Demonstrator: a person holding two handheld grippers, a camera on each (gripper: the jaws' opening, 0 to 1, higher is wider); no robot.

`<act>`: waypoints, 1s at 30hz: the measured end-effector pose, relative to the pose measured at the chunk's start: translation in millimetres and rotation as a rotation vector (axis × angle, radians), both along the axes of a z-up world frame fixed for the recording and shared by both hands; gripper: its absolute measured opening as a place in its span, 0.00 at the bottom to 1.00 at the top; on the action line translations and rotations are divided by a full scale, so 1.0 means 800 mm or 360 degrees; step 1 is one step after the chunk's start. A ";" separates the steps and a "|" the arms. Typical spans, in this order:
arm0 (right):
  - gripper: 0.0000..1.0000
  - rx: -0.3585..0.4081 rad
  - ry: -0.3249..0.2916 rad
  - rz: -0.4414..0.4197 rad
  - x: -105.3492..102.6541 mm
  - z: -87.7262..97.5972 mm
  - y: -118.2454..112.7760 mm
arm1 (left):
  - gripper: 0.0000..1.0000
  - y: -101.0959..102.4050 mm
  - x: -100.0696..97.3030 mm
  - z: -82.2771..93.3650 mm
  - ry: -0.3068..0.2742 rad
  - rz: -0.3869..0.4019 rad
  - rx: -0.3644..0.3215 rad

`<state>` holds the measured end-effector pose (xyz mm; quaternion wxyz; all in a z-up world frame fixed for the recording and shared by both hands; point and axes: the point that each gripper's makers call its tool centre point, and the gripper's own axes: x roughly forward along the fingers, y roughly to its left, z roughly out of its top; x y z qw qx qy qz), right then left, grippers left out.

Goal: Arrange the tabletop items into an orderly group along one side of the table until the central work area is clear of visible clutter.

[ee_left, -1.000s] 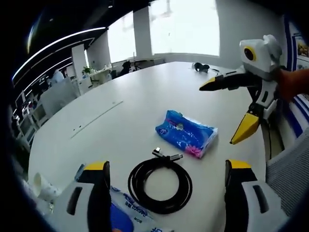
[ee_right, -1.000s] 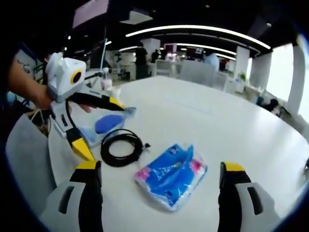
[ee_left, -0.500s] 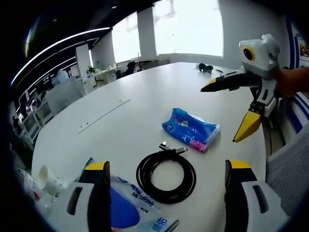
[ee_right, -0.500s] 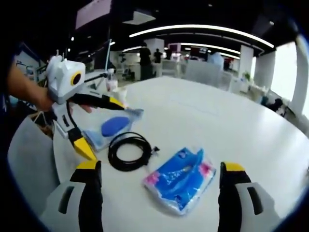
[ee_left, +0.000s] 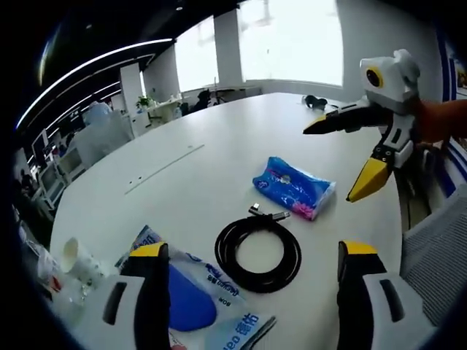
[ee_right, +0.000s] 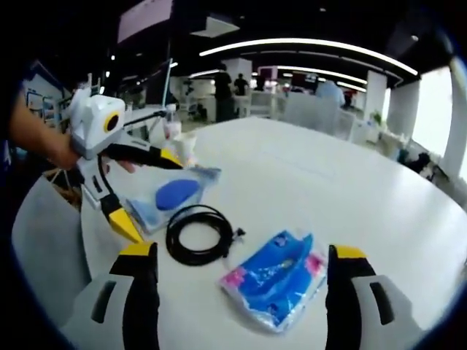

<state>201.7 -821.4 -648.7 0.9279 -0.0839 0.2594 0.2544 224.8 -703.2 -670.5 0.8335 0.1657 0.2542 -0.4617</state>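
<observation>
A blue tissue pack (ee_left: 294, 187) lies on the white table (ee_left: 219, 138), with a coiled black cable (ee_left: 258, 248) just in front of it. A clear bag with a blue item (ee_left: 193, 299) lies by my left jaw. My left gripper (ee_left: 253, 249) stands open above the cable, holding nothing. My right gripper (ee_left: 339, 157) hovers open beyond the tissue pack. In the right gripper view the tissue pack (ee_right: 277, 277) lies between the open jaws of my right gripper (ee_right: 242, 254), the cable (ee_right: 198, 233) and bag (ee_right: 169, 197) further left, under my open left gripper (ee_right: 146, 193).
A paper cup (ee_left: 76, 257) stands near the table's edge by the bag, seen also as a cup (ee_right: 186, 146) beside a bottle (ee_right: 171, 125). Headphones (ee_left: 315, 101) lie at the far end. A grey chair (ee_left: 438, 255) stands beside the table. Desks and people fill the office behind.
The left gripper view has drawn back and shifted, so more of the bag and the cup show. The right gripper view moved slightly. Both grippers stayed open; the items lie where they were.
</observation>
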 end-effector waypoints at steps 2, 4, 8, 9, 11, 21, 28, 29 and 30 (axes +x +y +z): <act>0.91 -0.0004 -0.0003 0.0002 0.000 0.000 0.001 | 0.94 0.001 -0.001 -0.001 -0.0001 -0.0010 0.0007; 0.90 0.0002 -0.0001 -0.0001 0.001 0.000 0.002 | 0.93 0.002 -0.002 -0.002 0.0000 -0.0015 0.0011; 0.88 0.0040 -0.0004 0.0008 0.002 0.003 0.007 | 0.90 0.003 -0.002 -0.002 0.0005 -0.0011 0.0009; 0.88 0.0044 -0.0009 0.0007 0.003 0.003 0.007 | 0.89 0.003 -0.003 -0.002 0.0014 -0.0007 0.0002; 0.87 0.0044 -0.0012 0.0010 0.005 0.004 0.008 | 0.87 0.003 -0.003 -0.004 0.0020 -0.0006 -0.0001; 0.80 0.0020 -0.0018 0.0053 0.007 0.004 0.020 | 0.75 0.008 -0.002 -0.004 -0.0011 0.0002 0.0014; 0.72 0.0013 0.0003 0.0077 0.009 0.000 0.026 | 0.69 0.013 -0.001 -0.007 -0.0011 0.0016 0.0028; 0.71 0.0015 0.0004 0.0079 0.010 0.000 0.027 | 0.69 0.013 -0.002 -0.008 -0.0008 0.0017 0.0028; 0.71 0.0013 0.0006 0.0082 0.010 -0.001 0.028 | 0.68 0.013 -0.002 -0.009 -0.0007 0.0017 0.0030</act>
